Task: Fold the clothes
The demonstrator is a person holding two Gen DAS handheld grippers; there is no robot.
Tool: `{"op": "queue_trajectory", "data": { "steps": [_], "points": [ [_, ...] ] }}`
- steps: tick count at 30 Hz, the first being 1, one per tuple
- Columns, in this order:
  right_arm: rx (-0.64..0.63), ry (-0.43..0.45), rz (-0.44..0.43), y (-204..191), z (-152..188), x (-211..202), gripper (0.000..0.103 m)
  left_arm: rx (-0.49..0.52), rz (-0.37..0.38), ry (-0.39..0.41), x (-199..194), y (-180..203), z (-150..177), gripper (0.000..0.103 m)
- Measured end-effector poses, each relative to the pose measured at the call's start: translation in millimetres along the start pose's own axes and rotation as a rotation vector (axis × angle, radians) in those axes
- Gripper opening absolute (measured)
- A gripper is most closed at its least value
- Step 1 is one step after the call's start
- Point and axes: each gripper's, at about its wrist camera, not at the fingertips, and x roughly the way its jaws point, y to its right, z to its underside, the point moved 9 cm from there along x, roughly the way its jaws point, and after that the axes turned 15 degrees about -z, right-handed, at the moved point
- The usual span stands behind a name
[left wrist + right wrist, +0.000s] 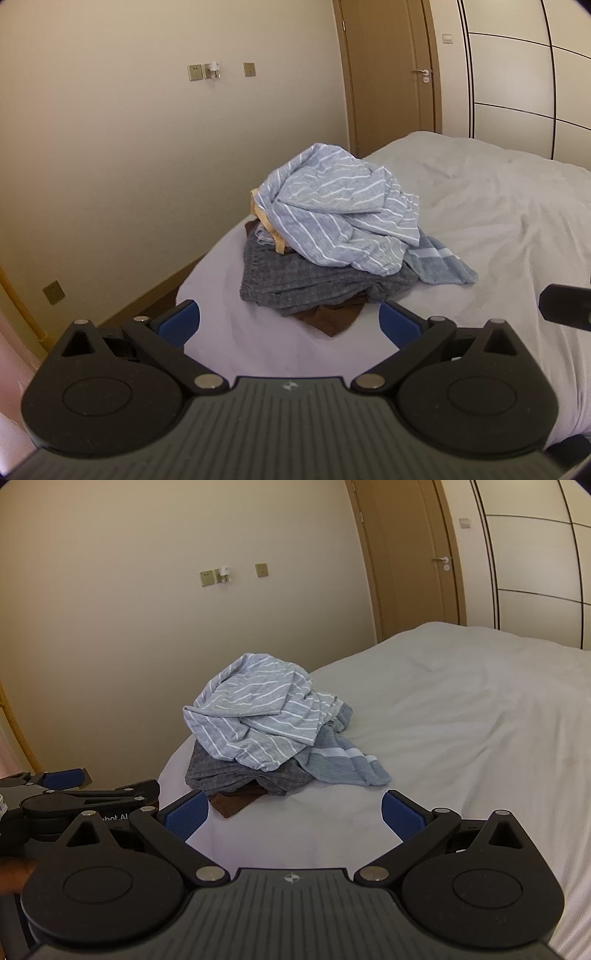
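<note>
A heap of clothes lies on the near left corner of the bed (498, 206) (480, 709). On top is a crumpled grey-blue shirt with white stripes (332, 206) (255, 716). Under it lie a dark grey checked garment (295, 280) (221, 771), a blue towel-like piece with pale bands (439, 262) (343, 764) and a brown garment (328, 319) (236, 801). My left gripper (290, 321) is open, a short way before the heap, holding nothing. My right gripper (293, 810) is open too, also short of the heap. The left gripper (66, 779) shows at the left edge of the right wrist view.
A beige wall with sockets (194, 72) (207, 578) stands behind the bed's left side. A brown door (391, 74) (417, 554) and panelled wardrobe (517, 81) are at the back right. Bare white bedding spreads to the right. Floor shows left of the bed (147, 295).
</note>
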Motion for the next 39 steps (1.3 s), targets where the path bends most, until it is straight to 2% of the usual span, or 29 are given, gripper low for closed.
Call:
{"op": "queue_trajectory", "data": {
  "steps": [2,4,14,39],
  "points": [
    [0.000,-0.001,-0.004,0,1,0,0.103,0.018,-0.001,-0.003,-1,6,3,0.102],
    [0.001,-0.001,-0.008,0,3,0,0.103,-0.010,0.024,-0.034,6,5,6,0.102],
    [-0.003,-0.012,-0.018,3,13,12,0.103,-0.024,0.039,-0.054,17,0,12,0.102],
    [-0.003,-0.042,-0.006,5,9,15,0.103,-0.020,0.063,-0.050,18,5,10,0.102]
  ]
}}
